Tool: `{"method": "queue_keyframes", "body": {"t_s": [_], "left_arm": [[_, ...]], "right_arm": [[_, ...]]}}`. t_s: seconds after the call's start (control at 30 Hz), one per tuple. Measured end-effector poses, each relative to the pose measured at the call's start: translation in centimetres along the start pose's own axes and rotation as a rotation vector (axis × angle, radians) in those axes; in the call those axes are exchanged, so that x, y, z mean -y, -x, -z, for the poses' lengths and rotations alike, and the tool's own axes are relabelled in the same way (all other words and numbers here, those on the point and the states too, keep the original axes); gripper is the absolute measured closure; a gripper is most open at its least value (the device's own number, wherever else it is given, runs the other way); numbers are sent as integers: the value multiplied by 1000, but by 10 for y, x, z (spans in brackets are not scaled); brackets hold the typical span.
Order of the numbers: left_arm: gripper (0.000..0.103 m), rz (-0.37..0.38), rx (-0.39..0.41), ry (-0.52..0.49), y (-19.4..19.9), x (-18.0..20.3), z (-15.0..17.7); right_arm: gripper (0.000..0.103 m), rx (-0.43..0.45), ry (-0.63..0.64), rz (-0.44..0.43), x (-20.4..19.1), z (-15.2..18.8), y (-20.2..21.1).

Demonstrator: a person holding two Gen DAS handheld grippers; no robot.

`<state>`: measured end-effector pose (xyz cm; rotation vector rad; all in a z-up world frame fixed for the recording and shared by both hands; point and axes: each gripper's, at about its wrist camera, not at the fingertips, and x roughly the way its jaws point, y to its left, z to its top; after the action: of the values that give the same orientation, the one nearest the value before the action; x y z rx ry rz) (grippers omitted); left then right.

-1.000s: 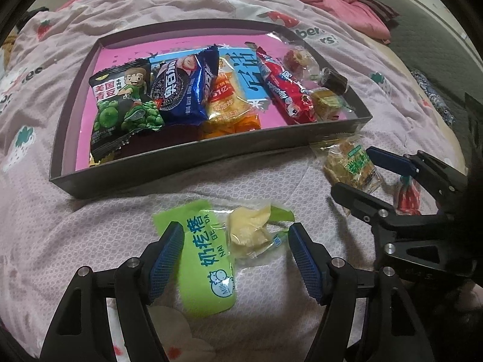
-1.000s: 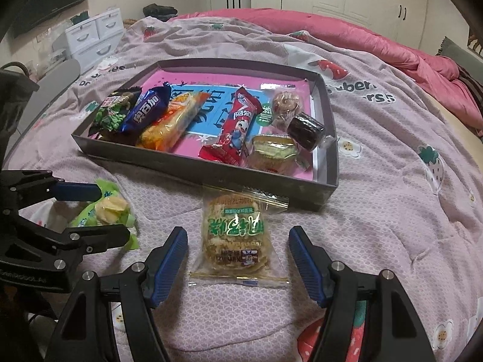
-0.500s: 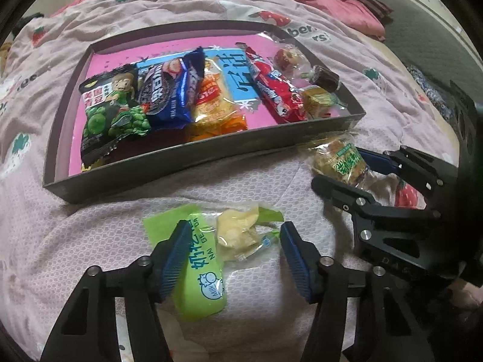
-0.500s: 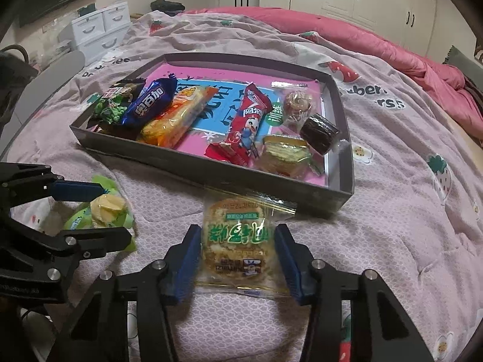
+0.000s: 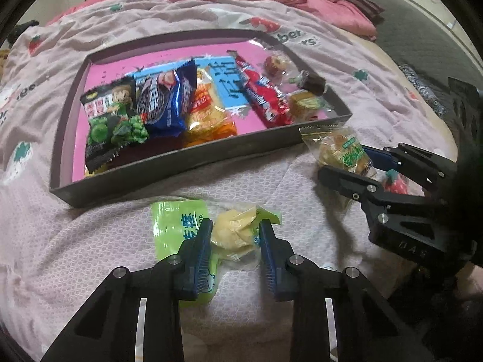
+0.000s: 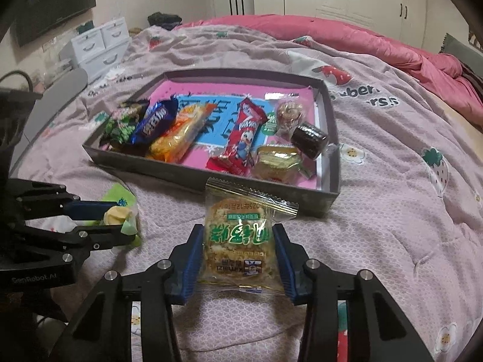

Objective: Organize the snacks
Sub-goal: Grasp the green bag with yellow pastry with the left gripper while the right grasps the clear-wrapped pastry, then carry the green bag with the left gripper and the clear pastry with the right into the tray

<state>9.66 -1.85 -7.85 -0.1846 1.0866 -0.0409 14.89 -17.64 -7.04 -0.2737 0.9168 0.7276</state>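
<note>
My left gripper point(image 5: 234, 230) is shut on a green-and-clear packet holding a pale yellow candy point(image 5: 232, 232), which lies on the pink quilt; it also shows in the right wrist view point(image 6: 116, 214). My right gripper point(image 6: 238, 241) is shut on a clear cracker packet with green lettering point(image 6: 238, 232), lifted with its top edge raised; the left wrist view shows it too point(image 5: 344, 150). Beyond both stands a dark grey tray point(image 5: 181, 166) with a pink floor, also in the right wrist view point(image 6: 330, 150), holding several snack packs.
The tray holds a green pea bag point(image 5: 111, 120), a blue cookie pack point(image 5: 164, 99), an orange pack point(image 6: 178, 135), a red bar point(image 6: 241, 138) and small sweets. A red strawberry print point(image 5: 392, 182) lies by the right gripper. Rumpled pink blanket point(image 6: 392, 48) lies behind.
Both grippers closed from wide open onto their packets. The cracker packet now tilts up between the right jaws; the left jaws squeeze the yellow candy packet.
</note>
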Motion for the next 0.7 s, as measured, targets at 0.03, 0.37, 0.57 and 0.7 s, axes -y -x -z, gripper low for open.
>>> {"method": "queue_keyframes", "body": {"t_s": [0.03, 0.37, 0.57, 0.7], "left_arm": [[71, 5, 4, 2, 2, -1, 0], [71, 33, 100, 33, 44, -7, -9], [71, 13, 190, 20, 73, -5, -21], [71, -3, 238, 11, 84, -4, -35]], "right_arm": [[58, 8, -4, -2, 0, -1, 2], [58, 140, -33, -46, 2, -11, 33], [58, 205, -29, -63, 0, -19, 45], [58, 232, -30, -67, 0, -24, 50]]}}
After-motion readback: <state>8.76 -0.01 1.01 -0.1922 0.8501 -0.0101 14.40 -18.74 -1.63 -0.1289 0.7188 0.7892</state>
